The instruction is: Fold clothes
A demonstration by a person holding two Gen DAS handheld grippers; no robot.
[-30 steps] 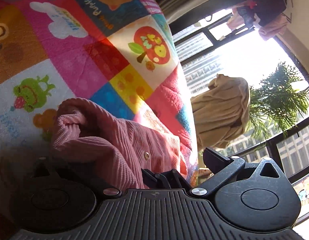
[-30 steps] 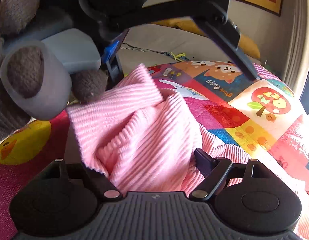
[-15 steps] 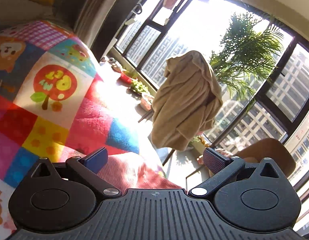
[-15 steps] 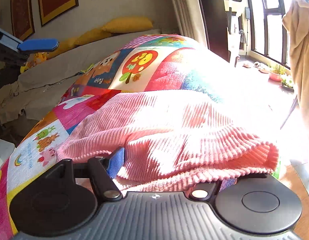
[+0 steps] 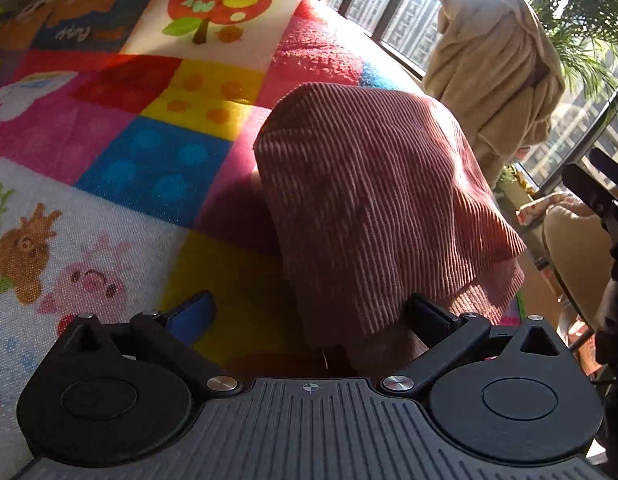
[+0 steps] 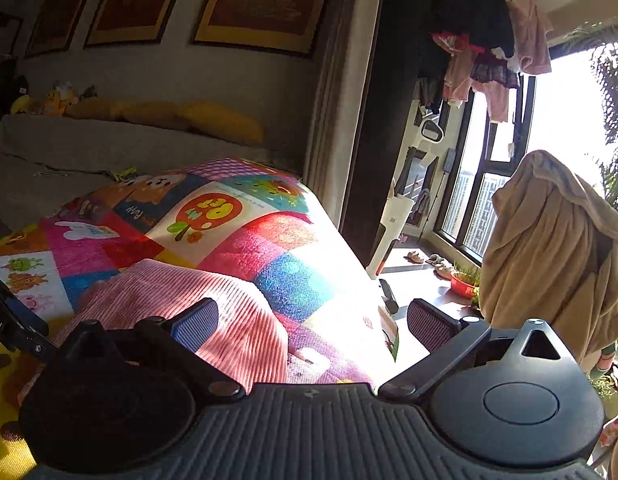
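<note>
Both grippers stand with their fingers spread wide and nothing clamped between them. Just ahead of the left gripper [image 5: 309, 316], the pink ribbed garment [image 5: 373, 208] lies in a folded heap on the patchwork blanket [image 5: 157, 160]; its near edge sits between the two fingers and drapes against the right-hand finger, while the blue-padded left-hand finger is clear of it, over a yellow square of the blanket. Off to that gripper's far right, part of the other black tool [image 5: 605, 208] juts into view.

From the right gripper [image 6: 313, 322], the same garment [image 6: 197, 300] lies ahead and to the left, its sunlit edge showing behind the blue pad of the left-hand finger; whether they touch I cannot tell. The right-hand finger hangs past the blanket's [image 6: 293, 256] edge, over the floor. Further ahead to the right, a tan cloth [image 6: 549, 256] is draped over something by the window [image 6: 493, 184], with clothes hanging [image 6: 481, 40] above. Far to the left, yellow pillows [image 6: 213, 120] rest below framed pictures [image 6: 265, 4].
</note>
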